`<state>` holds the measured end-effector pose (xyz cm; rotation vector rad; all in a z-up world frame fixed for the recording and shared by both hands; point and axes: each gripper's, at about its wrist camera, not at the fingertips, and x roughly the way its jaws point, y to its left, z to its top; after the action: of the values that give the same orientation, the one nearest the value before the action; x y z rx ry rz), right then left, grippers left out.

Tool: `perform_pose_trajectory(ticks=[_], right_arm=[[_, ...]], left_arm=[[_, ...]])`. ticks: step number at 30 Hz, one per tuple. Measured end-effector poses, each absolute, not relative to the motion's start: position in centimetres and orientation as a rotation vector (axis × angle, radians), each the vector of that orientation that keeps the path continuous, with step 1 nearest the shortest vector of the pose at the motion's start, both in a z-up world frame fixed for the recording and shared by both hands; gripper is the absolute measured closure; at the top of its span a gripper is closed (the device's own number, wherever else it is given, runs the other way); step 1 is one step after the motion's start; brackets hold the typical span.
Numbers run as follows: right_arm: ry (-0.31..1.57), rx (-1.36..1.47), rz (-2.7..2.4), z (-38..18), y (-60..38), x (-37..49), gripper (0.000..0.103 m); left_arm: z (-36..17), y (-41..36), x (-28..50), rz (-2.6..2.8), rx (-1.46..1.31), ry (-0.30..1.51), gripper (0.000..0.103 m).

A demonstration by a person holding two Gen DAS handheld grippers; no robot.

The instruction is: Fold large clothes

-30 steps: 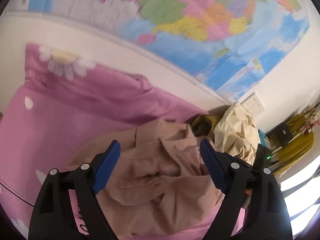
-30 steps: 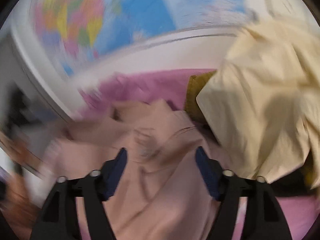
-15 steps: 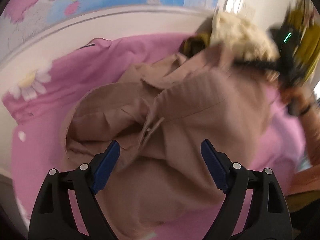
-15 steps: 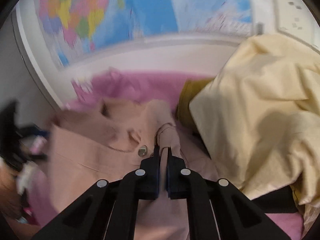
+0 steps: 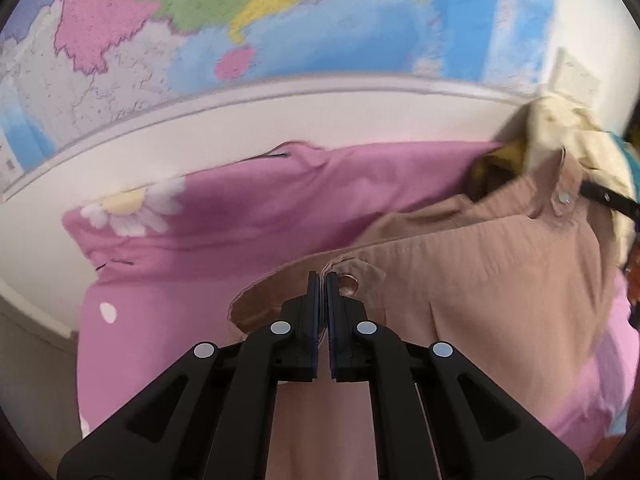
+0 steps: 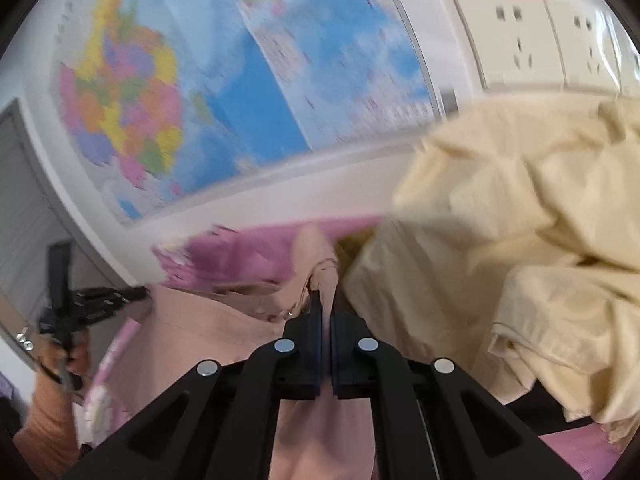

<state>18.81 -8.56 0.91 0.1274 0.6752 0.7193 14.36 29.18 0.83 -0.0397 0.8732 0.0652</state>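
A tan button shirt (image 5: 492,280) lies bunched on the pink bed sheet (image 5: 240,224). My left gripper (image 5: 322,280) has its jaws closing tight on the shirt's edge beside a snap button, the pads pressing the cloth. In the right wrist view the same tan shirt (image 6: 208,332) stretches leftward, and my right gripper (image 6: 326,300) has its jaws closing on a raised fold of it, with fabric pinched between the pads. The right gripper's black arm (image 5: 608,196) shows at the far right of the left view. The left gripper (image 6: 92,300) shows at the left of the right view, held by a hand.
A cream garment (image 6: 500,264) is heaped just right of my right gripper, with a mustard piece beneath it. A world map (image 5: 280,20) hangs on the white wall behind the bed. Wall sockets (image 6: 520,48) sit at the upper right.
My left gripper went from wide open to shut on the shirt's edge. The right gripper shut on a fold half a second ago and has lifted it. The shirt is now stretched between them.
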Motion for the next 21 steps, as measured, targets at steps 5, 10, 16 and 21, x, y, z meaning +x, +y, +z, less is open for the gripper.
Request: perform_pose_trajectory(ticks=[5,10,16,21], right_arm=[[0.799,0.026,0.655,-3.5,-5.8,21.0,0.088],[0.831,-0.021,0.641,-4.3,-5.9,20.4,0.041],[0.771,-0.008,0.711,-3.2,-9.1,16.7,0.033],[0.8,-0.094,0.72,-5.3,-8.7,15.2,0.059]], left_arm=[[-4.5,30.4,17.1,0.162,-0.04,1.032,0.093],[-3.7,30.5,15.2,0.179,-0.045,0.986,0.068],[-0.4,31.5,8.3,0.094,-0.082,0.838,0.034],[-3.8,32.3,6.0,0.073,-0.117,0.925,0.021]])
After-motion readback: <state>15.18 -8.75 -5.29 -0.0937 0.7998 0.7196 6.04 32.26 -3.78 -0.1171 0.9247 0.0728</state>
